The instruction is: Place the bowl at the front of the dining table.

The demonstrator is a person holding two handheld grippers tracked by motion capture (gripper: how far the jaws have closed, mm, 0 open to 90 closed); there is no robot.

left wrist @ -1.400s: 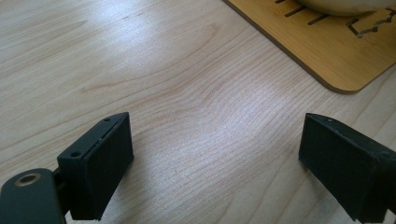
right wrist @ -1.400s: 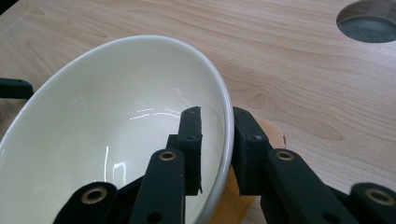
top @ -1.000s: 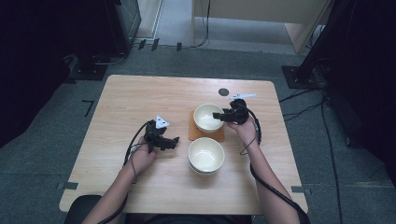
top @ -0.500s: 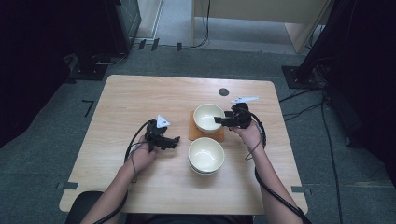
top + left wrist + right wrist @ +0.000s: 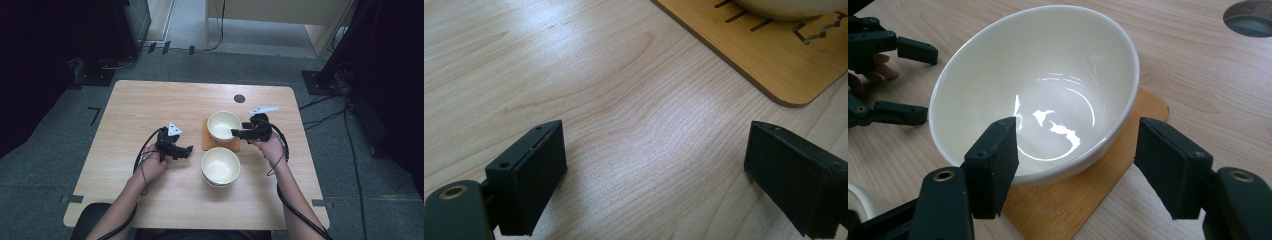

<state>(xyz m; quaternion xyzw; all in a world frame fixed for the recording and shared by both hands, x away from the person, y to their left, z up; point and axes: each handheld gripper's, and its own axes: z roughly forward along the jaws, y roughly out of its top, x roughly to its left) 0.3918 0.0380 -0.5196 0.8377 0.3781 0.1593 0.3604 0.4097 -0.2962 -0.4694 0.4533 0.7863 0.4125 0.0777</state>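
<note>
A white bowl (image 5: 223, 125) stands upright on a wooden coaster (image 5: 207, 142) at the table's middle. My right gripper (image 5: 235, 132) is open at the bowl's right rim. In the right gripper view this bowl (image 5: 1048, 95) is empty, and the right gripper (image 5: 1078, 170) holds one jaw over the near wall and the other outside, neither closed on it. My left gripper (image 5: 187, 150) rests open on the table left of the coaster. Its own view has the left gripper (image 5: 654, 175) over bare wood, the coaster's corner (image 5: 769, 60) just ahead.
Two stacked white bowls (image 5: 220, 166) sit near the front, between my hands. A dark round hole (image 5: 239, 98) lies in the wooden table (image 5: 140, 105) behind the coaster. Dark floor, cables and furniture surround the table.
The right gripper has edged slightly nearer along the bowl's rim. The left gripper has barely moved.
</note>
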